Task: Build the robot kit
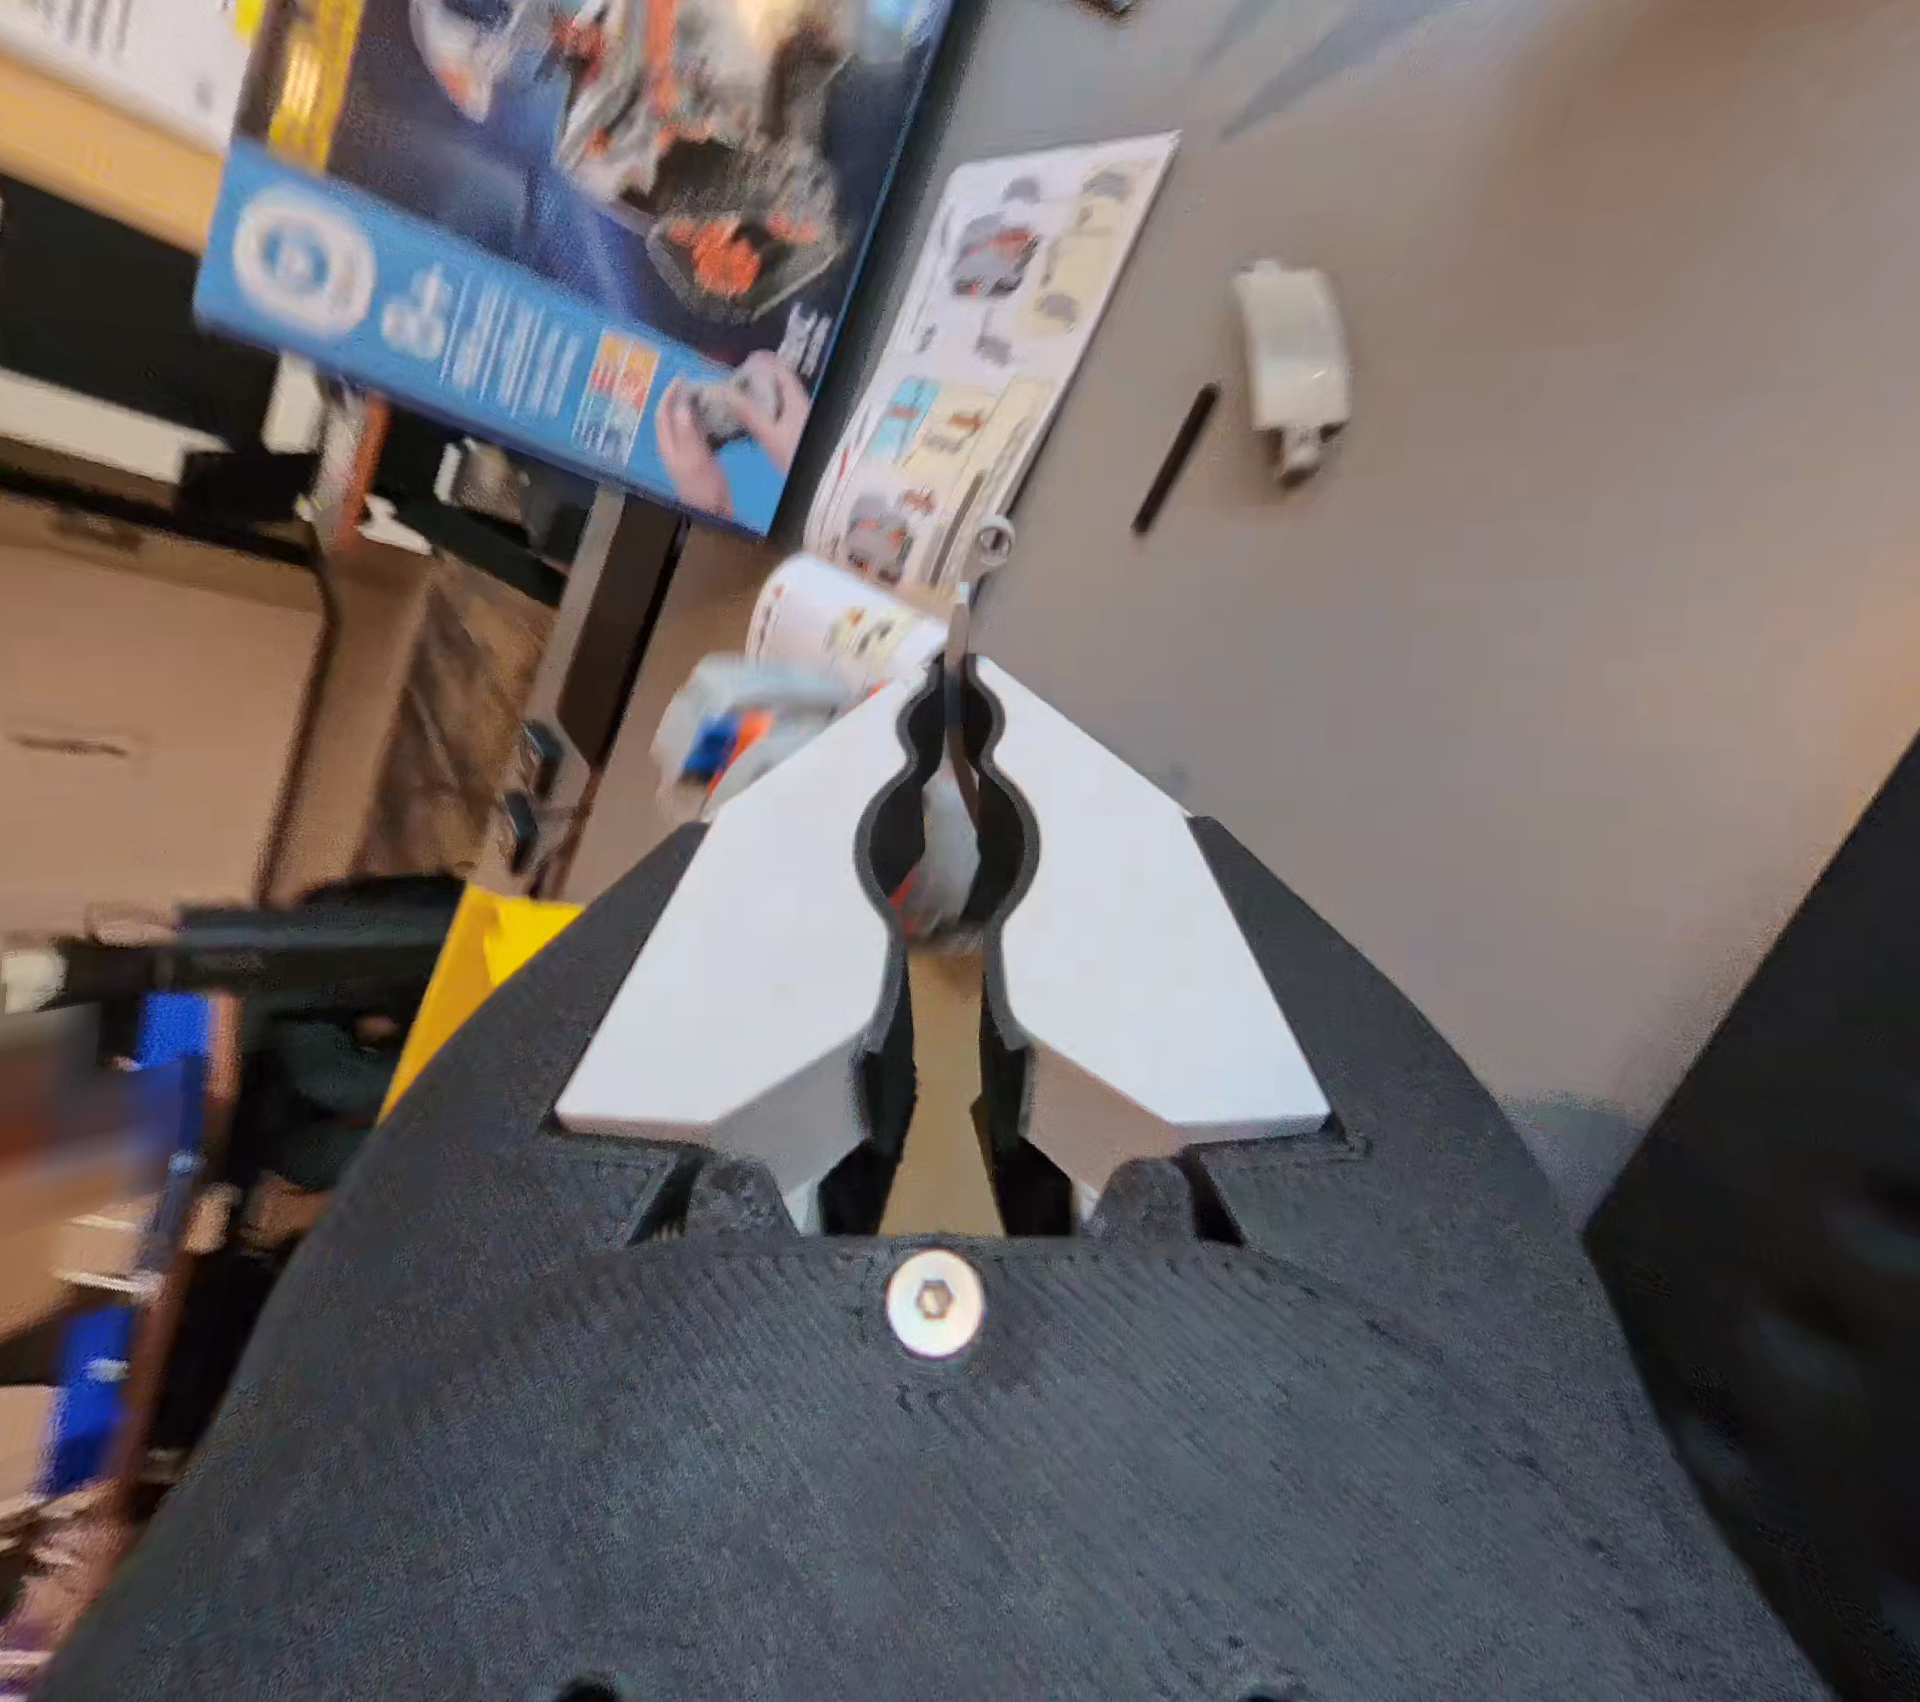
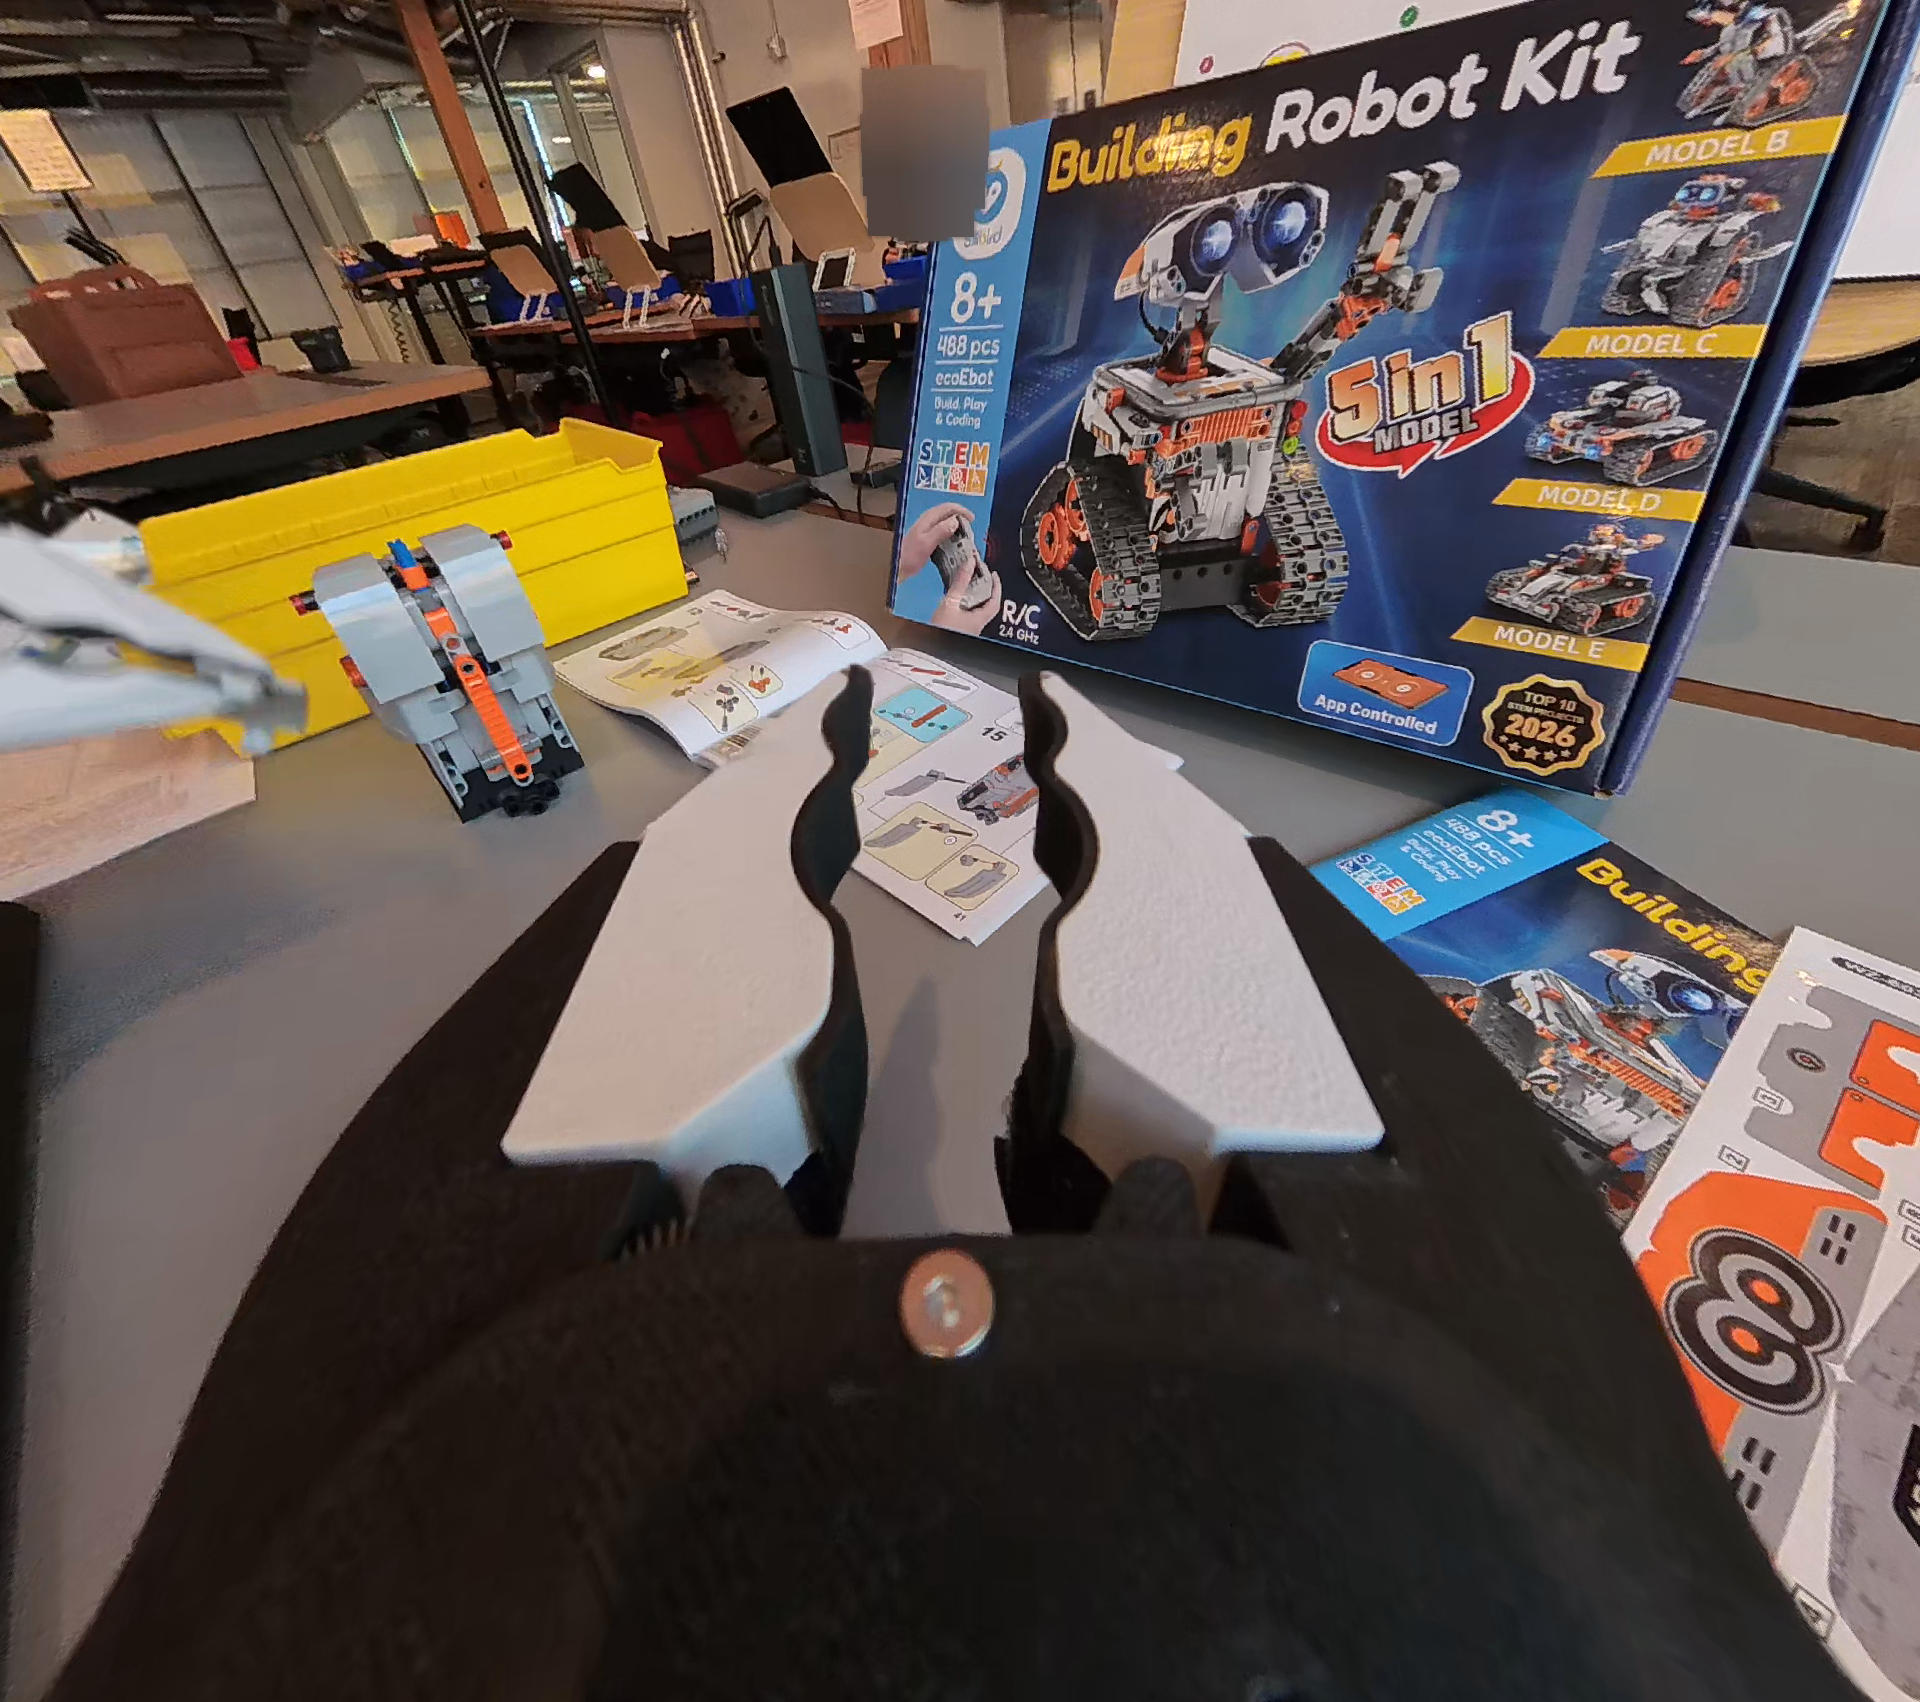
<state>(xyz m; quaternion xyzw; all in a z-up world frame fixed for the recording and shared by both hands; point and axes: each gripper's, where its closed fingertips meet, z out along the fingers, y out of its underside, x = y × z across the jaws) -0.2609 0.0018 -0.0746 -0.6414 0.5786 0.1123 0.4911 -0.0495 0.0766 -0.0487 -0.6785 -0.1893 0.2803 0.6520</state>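
Observation:
My left gripper is shut on a thin grey building piece that sticks out past the fingertips and has a small ring at its far end. It is held above the grey table, close to a blurred, partly built grey and orange model. My right gripper is open and empty, low over the table, pointing at an open instruction booklet. The model stands upright to its left. The left gripper's white fingers show at the left edge of the right wrist view.
A large robot kit box stands upright behind the booklet. A yellow bin sits behind the model. A second booklet and a sticker sheet lie at right. A pale curved panel and a black axle lie on the table. Some 25 cm of space lies between my two pairs of fingers.

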